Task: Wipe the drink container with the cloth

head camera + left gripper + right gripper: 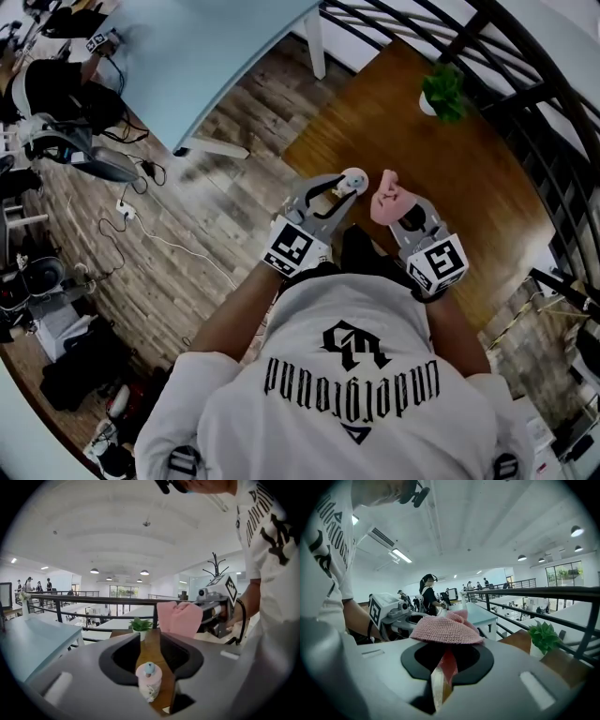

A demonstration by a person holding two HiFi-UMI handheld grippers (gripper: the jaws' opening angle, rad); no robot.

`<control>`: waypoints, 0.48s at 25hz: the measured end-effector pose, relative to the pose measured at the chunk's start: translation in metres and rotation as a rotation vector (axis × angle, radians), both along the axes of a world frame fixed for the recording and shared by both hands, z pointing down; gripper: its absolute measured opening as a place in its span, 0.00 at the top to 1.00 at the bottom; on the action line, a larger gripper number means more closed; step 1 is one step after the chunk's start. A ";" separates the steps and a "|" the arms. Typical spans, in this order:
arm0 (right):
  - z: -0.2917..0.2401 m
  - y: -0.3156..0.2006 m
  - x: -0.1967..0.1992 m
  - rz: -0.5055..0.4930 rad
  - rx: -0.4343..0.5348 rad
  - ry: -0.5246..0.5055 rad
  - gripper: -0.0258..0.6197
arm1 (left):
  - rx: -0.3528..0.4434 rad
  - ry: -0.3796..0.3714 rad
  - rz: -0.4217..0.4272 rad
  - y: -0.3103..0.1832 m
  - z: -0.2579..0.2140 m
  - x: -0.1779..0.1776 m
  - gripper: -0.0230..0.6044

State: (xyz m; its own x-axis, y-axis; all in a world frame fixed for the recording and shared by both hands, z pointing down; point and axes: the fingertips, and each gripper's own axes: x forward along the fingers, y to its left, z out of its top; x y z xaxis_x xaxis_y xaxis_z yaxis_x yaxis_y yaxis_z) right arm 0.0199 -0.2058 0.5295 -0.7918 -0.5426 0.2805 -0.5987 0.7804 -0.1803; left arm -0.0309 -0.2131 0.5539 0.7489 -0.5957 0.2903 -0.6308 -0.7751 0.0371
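A small pink drink container (149, 681) with a blue knob on its lid stands between the jaws of my left gripper (154, 653). Wood shows in a gap between it and the right jaw, so that gripper is open around it. From the head view the container (354, 176) is at the tip of the left gripper (345, 186), over the brown wooden table (469, 178). My right gripper (445, 663) is shut on a pink knitted cloth (446, 627) that bunches over its jaws. The cloth (386, 197) hangs just right of the container.
A potted green plant (442, 92) stands at the wooden table's far side, by a black railing (525, 112). A light blue table (206, 56) is at the upper left. Cables and equipment (56, 141) lie on the plank floor to the left.
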 end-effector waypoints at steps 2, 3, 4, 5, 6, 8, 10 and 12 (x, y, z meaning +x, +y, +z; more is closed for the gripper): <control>0.010 -0.005 0.006 -0.001 -0.017 0.000 0.89 | -0.015 -0.013 0.003 -0.005 0.014 0.006 0.68; 0.014 -0.007 0.008 -0.002 -0.024 0.001 0.89 | -0.020 -0.021 0.004 -0.007 0.021 0.008 0.62; 0.017 -0.008 0.010 -0.003 -0.029 0.003 0.89 | -0.025 -0.029 0.006 -0.008 0.028 0.010 0.59; 0.020 -0.009 0.012 -0.005 -0.034 0.006 0.89 | -0.030 -0.037 0.007 -0.009 0.035 0.012 0.56; 0.023 -0.010 0.013 -0.007 -0.037 0.007 0.89 | -0.035 -0.044 0.007 -0.009 0.043 0.013 0.51; 0.029 -0.013 0.015 -0.012 -0.045 0.008 0.89 | -0.053 -0.064 0.011 -0.012 0.061 0.014 0.46; 0.036 -0.016 0.017 -0.017 -0.058 0.014 0.89 | -0.079 -0.083 0.020 -0.013 0.079 0.017 0.42; 0.041 -0.019 0.019 -0.017 -0.070 0.019 0.89 | -0.099 -0.113 0.031 -0.015 0.095 0.019 0.38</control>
State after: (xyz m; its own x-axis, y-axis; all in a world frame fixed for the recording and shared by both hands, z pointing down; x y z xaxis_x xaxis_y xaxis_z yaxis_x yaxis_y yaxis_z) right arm 0.0391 -0.2250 0.5708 -0.7950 -0.5073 0.3325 -0.5890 0.7766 -0.2236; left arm -0.0119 -0.2282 0.6491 0.7257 -0.5369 0.4302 -0.6111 -0.7903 0.0446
